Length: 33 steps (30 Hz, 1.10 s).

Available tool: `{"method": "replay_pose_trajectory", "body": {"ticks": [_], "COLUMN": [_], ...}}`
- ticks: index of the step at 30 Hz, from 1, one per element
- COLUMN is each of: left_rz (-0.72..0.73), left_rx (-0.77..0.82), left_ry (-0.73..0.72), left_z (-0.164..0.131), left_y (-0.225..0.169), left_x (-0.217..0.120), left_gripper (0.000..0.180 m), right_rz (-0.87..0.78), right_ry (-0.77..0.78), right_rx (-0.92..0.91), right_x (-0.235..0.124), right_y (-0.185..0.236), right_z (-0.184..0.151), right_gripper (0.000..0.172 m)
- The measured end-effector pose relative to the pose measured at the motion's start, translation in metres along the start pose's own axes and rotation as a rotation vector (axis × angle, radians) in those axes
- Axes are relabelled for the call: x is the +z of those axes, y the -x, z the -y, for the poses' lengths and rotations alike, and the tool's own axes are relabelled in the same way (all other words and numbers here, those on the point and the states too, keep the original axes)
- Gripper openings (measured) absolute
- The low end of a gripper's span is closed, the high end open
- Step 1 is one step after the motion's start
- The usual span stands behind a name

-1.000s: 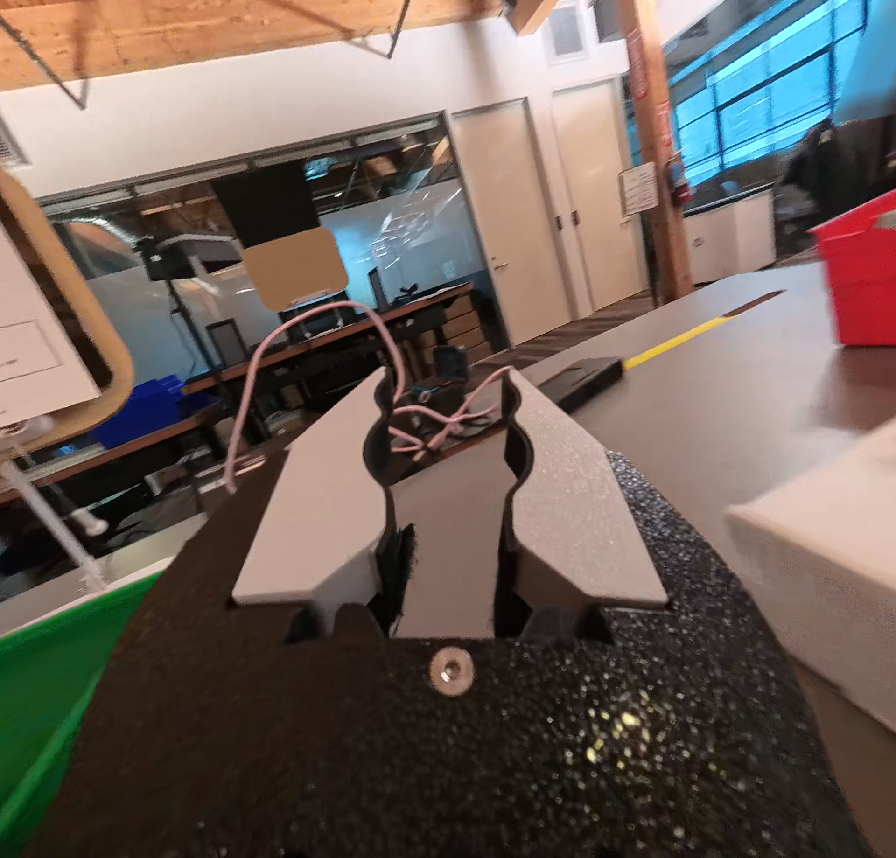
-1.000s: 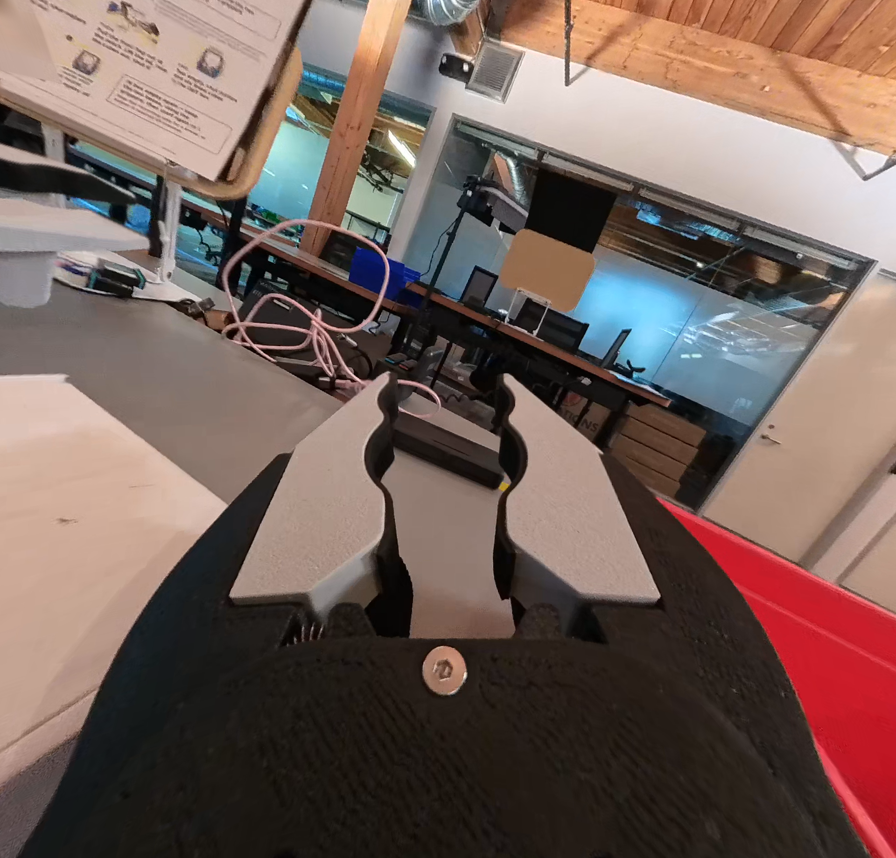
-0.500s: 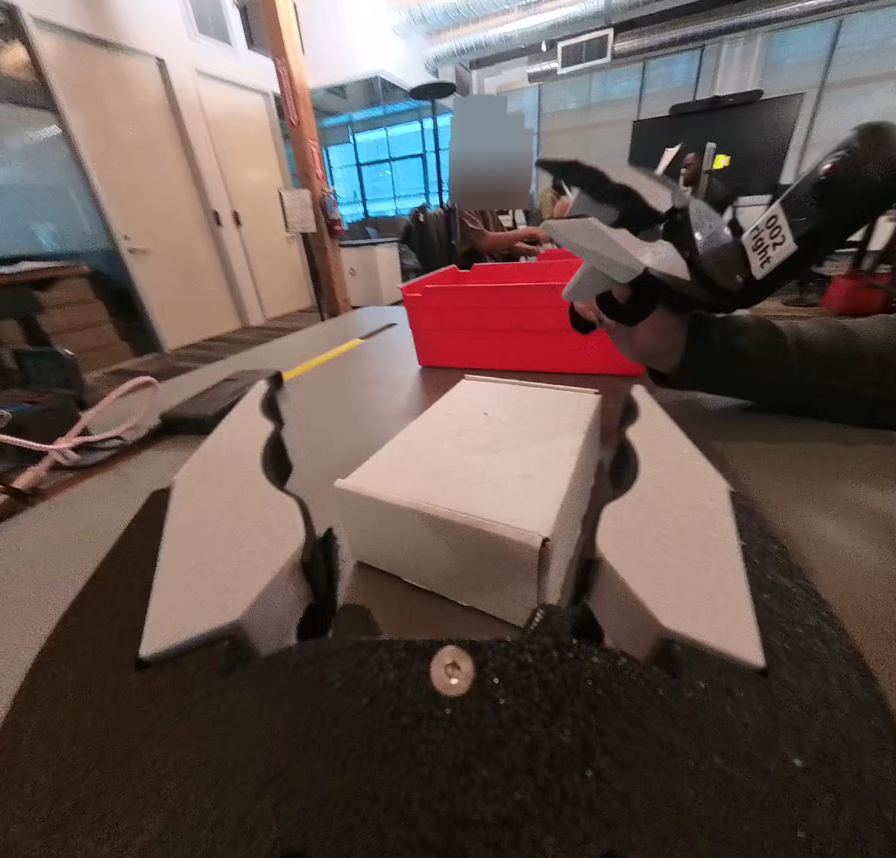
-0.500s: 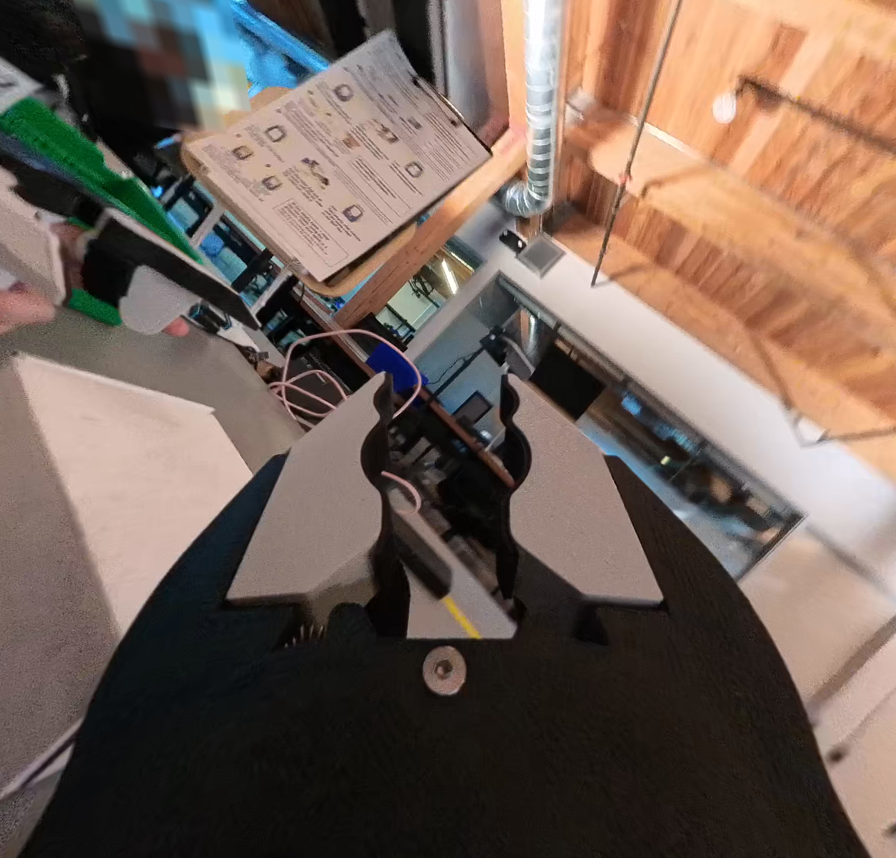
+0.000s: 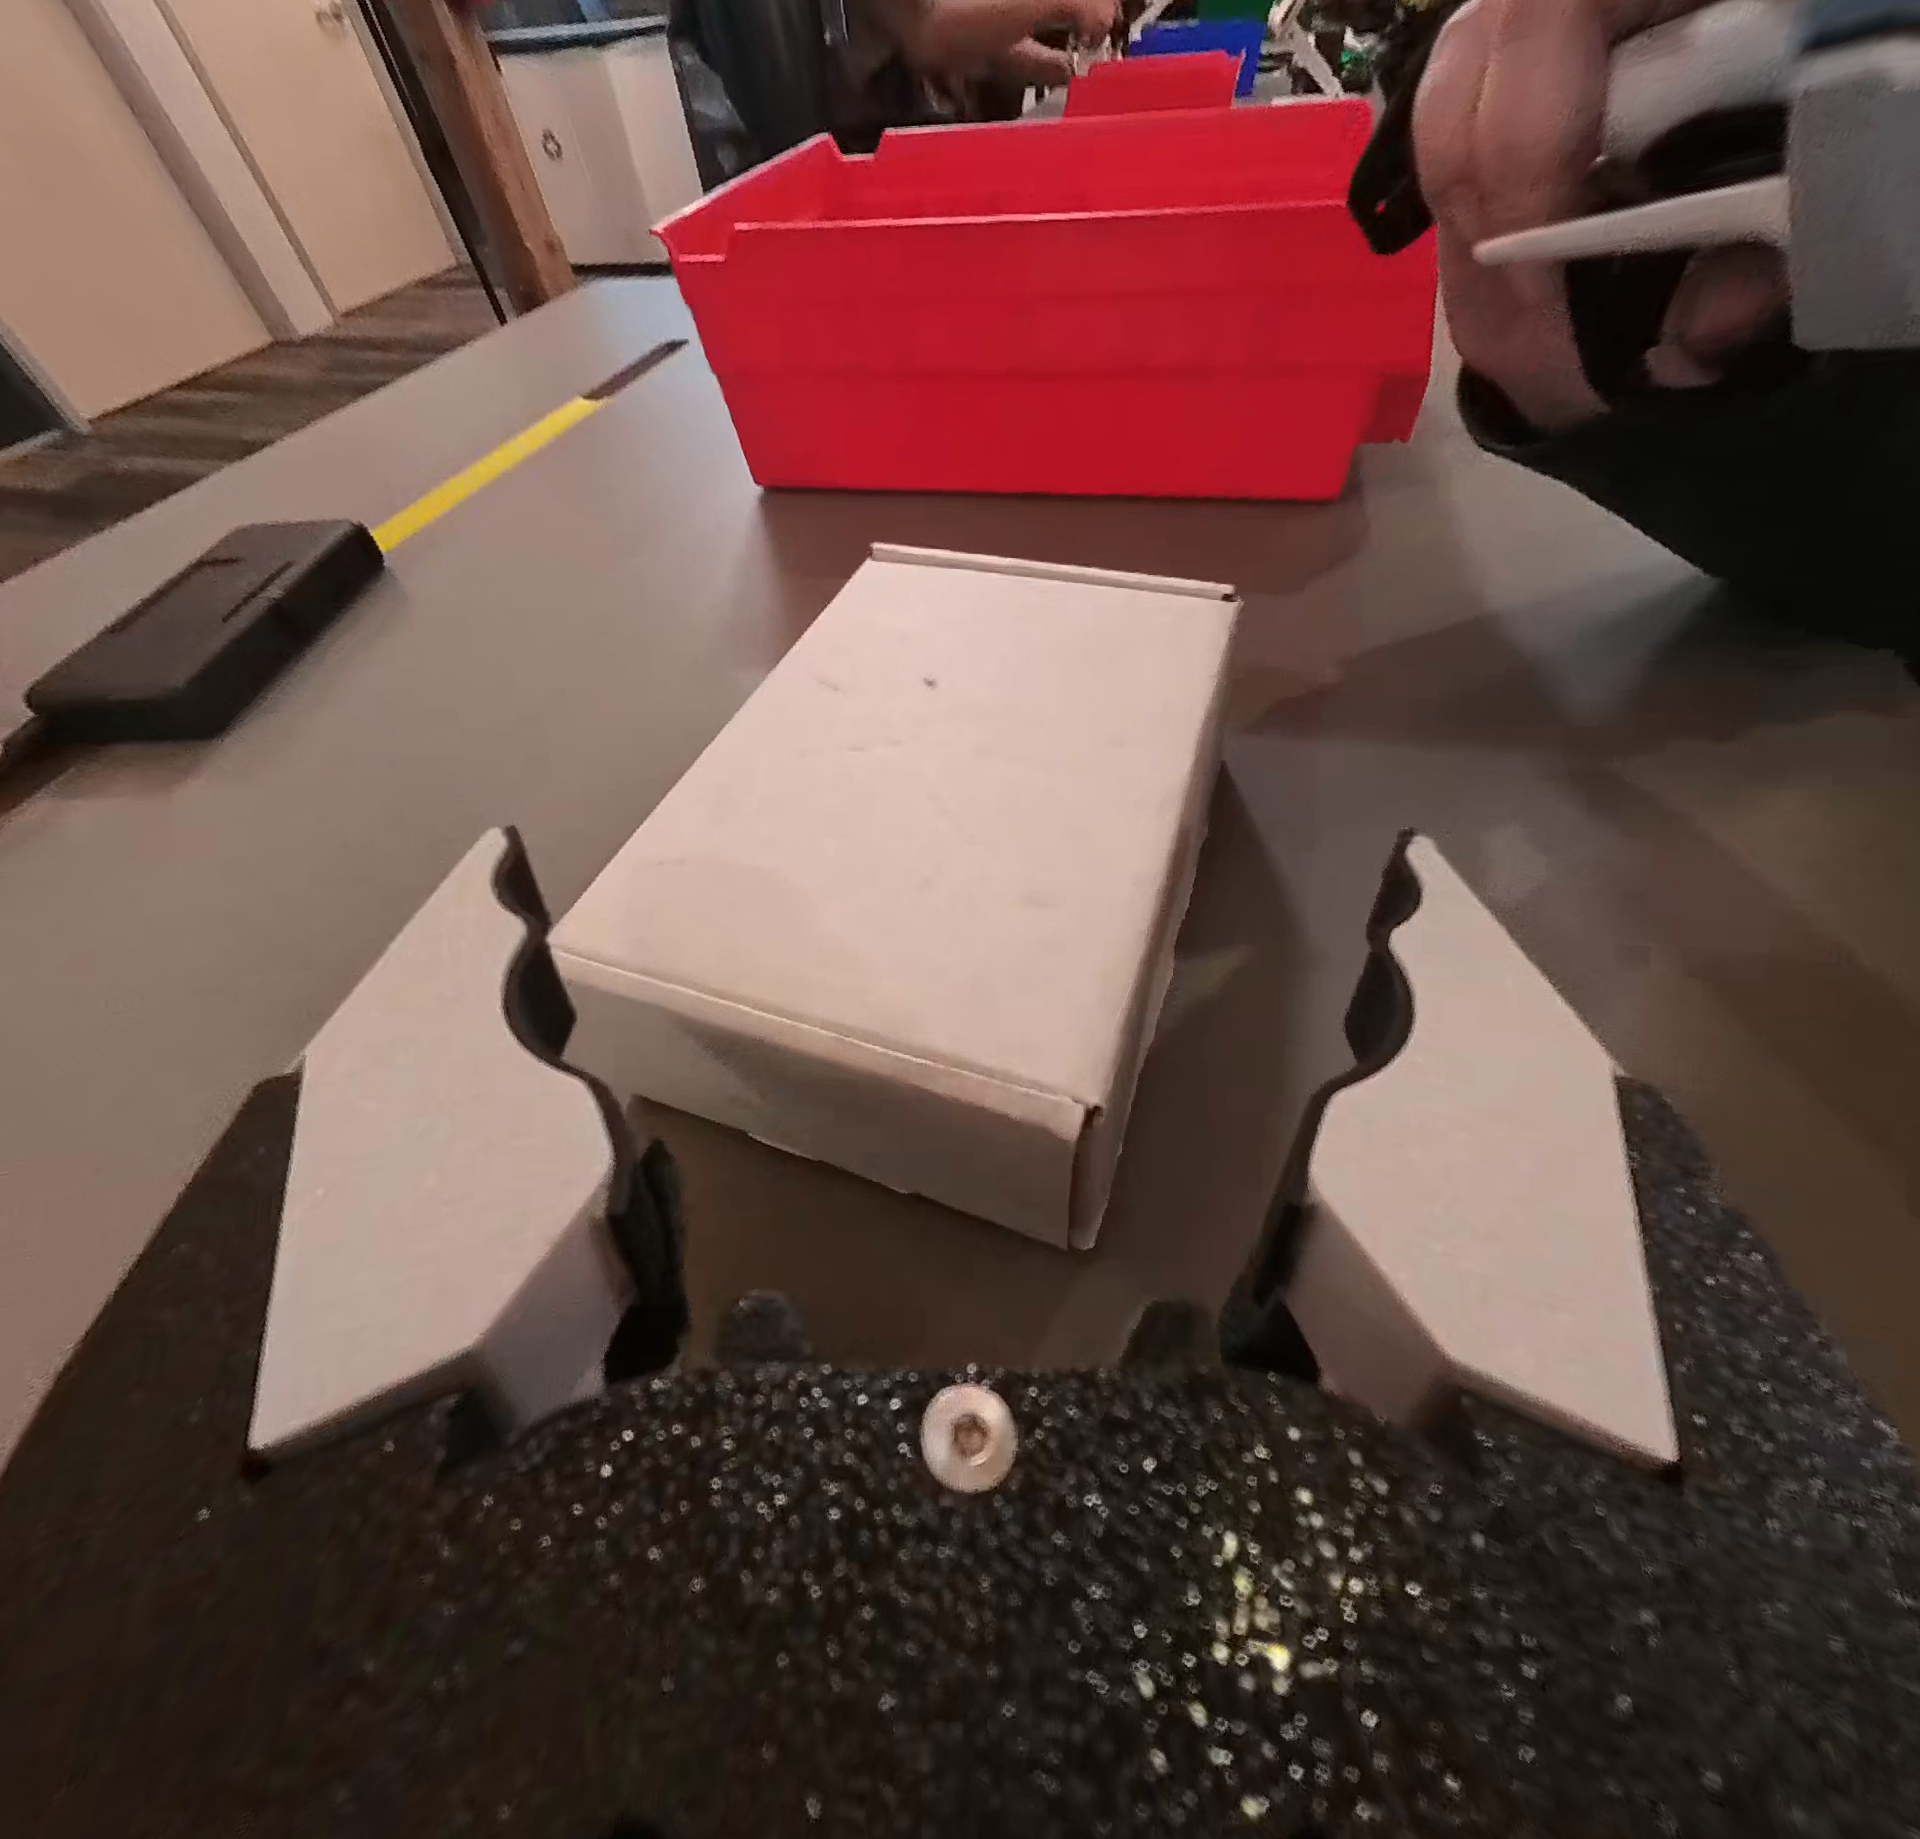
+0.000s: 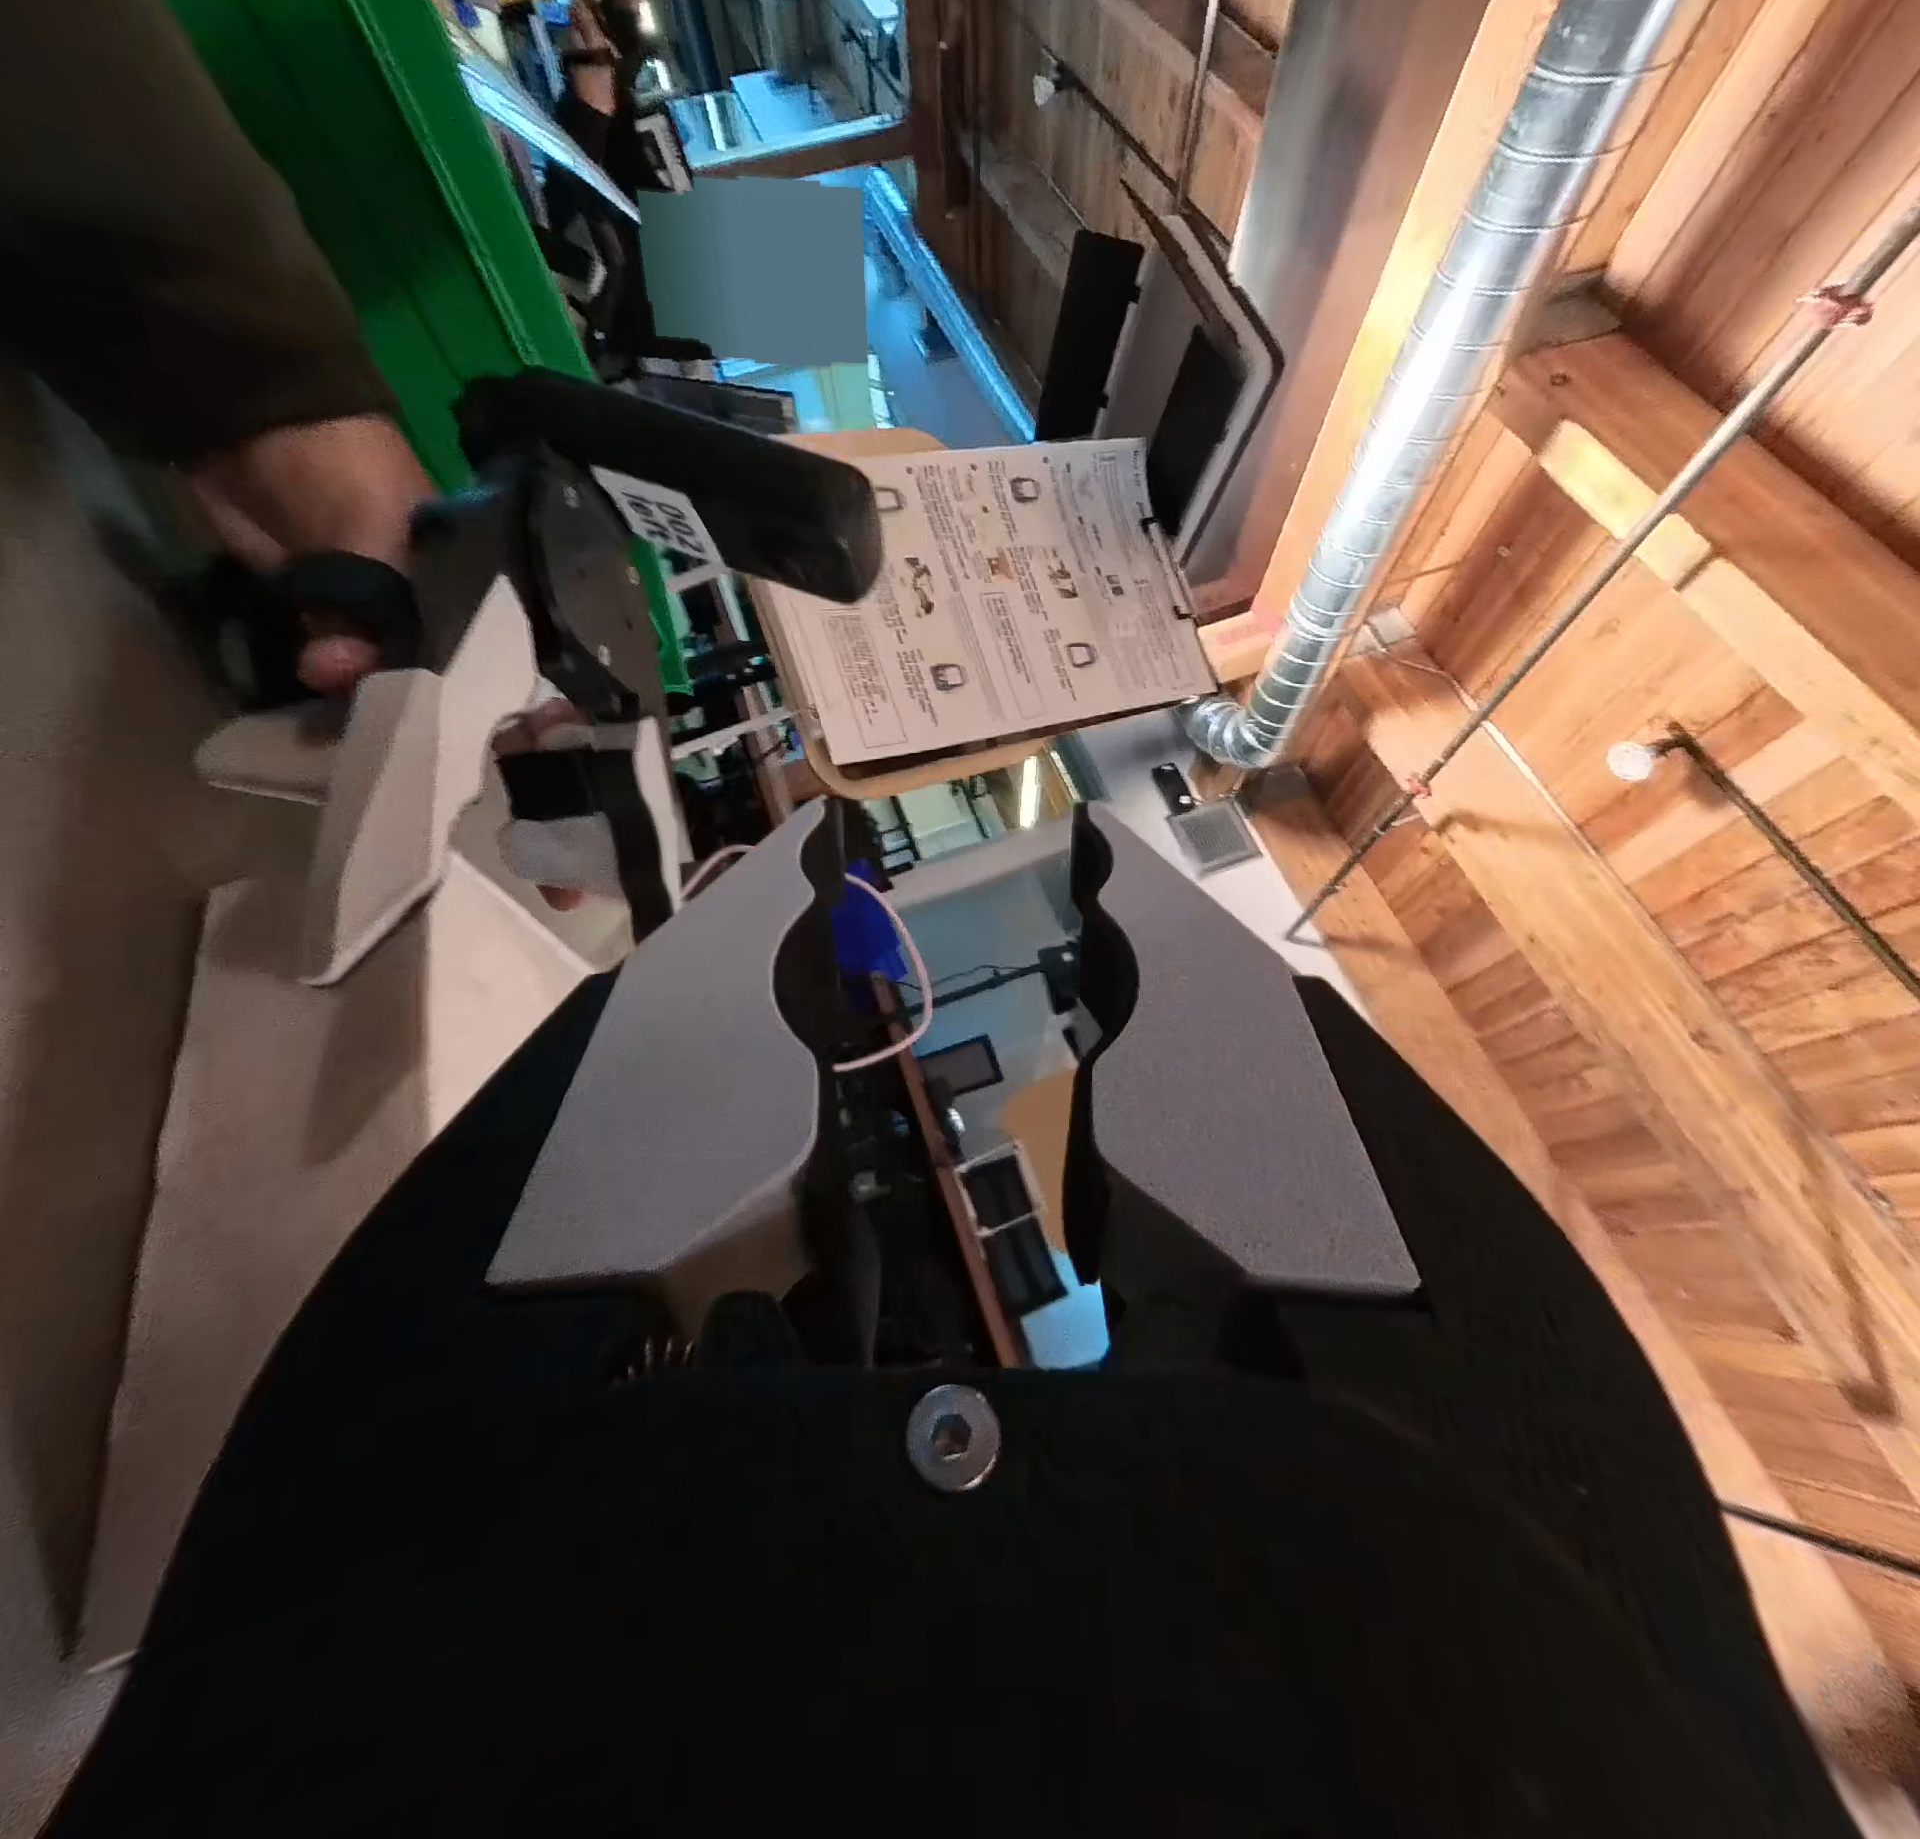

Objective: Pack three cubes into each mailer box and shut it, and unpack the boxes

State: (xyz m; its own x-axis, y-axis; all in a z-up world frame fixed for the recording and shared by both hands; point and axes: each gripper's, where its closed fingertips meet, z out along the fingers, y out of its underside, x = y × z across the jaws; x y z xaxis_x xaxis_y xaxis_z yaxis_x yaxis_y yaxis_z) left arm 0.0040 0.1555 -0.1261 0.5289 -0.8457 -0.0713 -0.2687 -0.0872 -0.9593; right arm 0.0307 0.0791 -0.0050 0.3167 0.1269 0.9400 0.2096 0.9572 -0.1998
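A closed white mailer box (image 5: 966,709) lies flat on the dark table (image 5: 520,750) in the left wrist view. My left gripper (image 5: 956,844) is wide open, with the near end of the box between its fingers. The left fingertip (image 5: 509,885) is close by the box's near corner, and a clear gap separates the right fingertip (image 5: 1403,885) from the box. My right gripper (image 6: 951,823) is open with nothing between its fingers; it is rolled sideways and points up at the wooden ceiling. A hand (image 5: 1507,179) holds it at the upper right of the left wrist view. No cubes show.
A red bin (image 5: 1039,335) stands behind the box. A flat black device (image 5: 197,626) and a yellow tape line (image 5: 488,470) lie at the left. In the right wrist view a clipboard with a printed sheet (image 6: 997,605) and a green bin (image 6: 416,179) show.
My left gripper opened wide, swung round to face the mailer box and came down around its near end. My right gripper rolled and tipped upward, its fingers as far apart as before.
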Motion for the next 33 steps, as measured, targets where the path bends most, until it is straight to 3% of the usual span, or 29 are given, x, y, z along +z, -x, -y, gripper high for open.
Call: {"method": "replay_pose_trajectory", "body": {"ticks": [8, 11, 15, 25, 26, 28, 29, 31, 33], "left_rz": [0.047, 0.119, 0.122, 0.085, 0.078, 0.030, 0.015, -0.010, -0.028], "left_rx": [0.086, 0.068, 0.078, -0.144, -0.181, -0.300, -0.366, -0.456, -0.468], "left_ry": [0.150, 0.131, 0.125, 0.035, 0.017, -0.022, -0.041, -0.109, -0.196], "left_z": [-0.020, -0.017, -0.017, -0.005, -0.003, 0.000, 0.001, 0.006, 0.016], "left_y": [-0.002, 0.009, 0.008, 0.011, 0.012, 0.013, 0.017, 0.024, 0.029], "left_x": [0.011, 0.008, 0.005, 0.001, 0.000, -0.005, -0.006, -0.012, -0.021], "left_gripper": [0.133, 0.108, 0.101, 0.090, 0.084, 0.032, 0.035, 0.058, 0.097], "right_rz": [0.345, 0.460, 0.582, 0.688, 0.673, 0.642, 0.643, 0.667, 0.674], "right_ry": [0.130, 0.223, 0.291, 0.440, 0.449, 0.457, 0.462, 0.469, 0.453], "right_rx": [0.188, 0.255, 0.422, 0.299, 0.249, 0.152, 0.119, 0.107, 0.136], "right_x": [0.004, -0.001, -0.009, -0.019, -0.017, -0.014, -0.014, -0.016, -0.016], "right_y": [0.054, 0.073, 0.087, 0.118, 0.118, 0.119, 0.121, 0.128, 0.129], "right_z": [-0.027, -0.045, -0.054, -0.078, -0.081, -0.086, -0.088, -0.089, -0.087], "right_gripper": [0.052, 0.052, 0.058, 0.091, 0.090, 0.089, 0.088, 0.083, 0.083]}}
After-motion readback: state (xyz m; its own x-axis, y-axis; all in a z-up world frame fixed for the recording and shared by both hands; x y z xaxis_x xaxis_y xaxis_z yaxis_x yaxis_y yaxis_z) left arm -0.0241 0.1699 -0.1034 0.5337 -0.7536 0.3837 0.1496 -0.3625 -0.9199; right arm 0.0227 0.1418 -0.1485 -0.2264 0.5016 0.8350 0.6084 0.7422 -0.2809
